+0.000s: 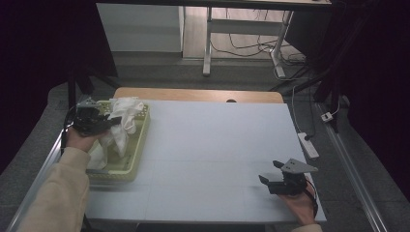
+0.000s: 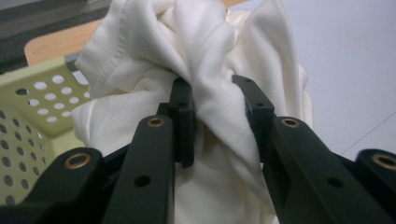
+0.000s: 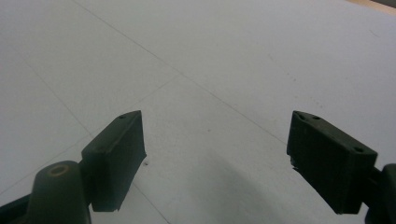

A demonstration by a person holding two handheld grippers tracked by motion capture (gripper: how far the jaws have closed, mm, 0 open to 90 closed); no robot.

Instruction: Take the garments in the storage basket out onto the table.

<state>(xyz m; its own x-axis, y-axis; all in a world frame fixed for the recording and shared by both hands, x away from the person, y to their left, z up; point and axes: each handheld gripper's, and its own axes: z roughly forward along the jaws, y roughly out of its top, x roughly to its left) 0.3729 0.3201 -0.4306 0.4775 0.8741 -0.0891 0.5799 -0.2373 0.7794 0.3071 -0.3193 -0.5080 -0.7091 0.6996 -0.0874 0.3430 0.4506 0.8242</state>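
- The left gripper [image 1: 112, 122] is over the pale green perforated basket [image 1: 140, 145] at the table's left edge, and its 2 jaws are pinched onto a fold of the white cloth [image 1: 124, 118].
- In the left gripper view the cloth [image 2: 205, 60] bunches into a ridge between the jaws, with loose folds spilling to both sides and the basket wall [image 2: 32, 121] showing on the left.
- The cloth is partly lifted; its lower part hangs down into the basket, near the person's left hand [image 1: 80, 140].
- My guess is that it's light and very soft, probably a cotton-like fabric. It will drape and sag rather than keep any shape, and it won't break.
- A thick gathered fold, like the one now pinched, looks like the safest hold; a single thin layer might slip out.
- The right gripper [image 1: 270, 171] sits low near the table's [image 1: 217, 145] right front corner with its jaws spread wide and nothing between them.
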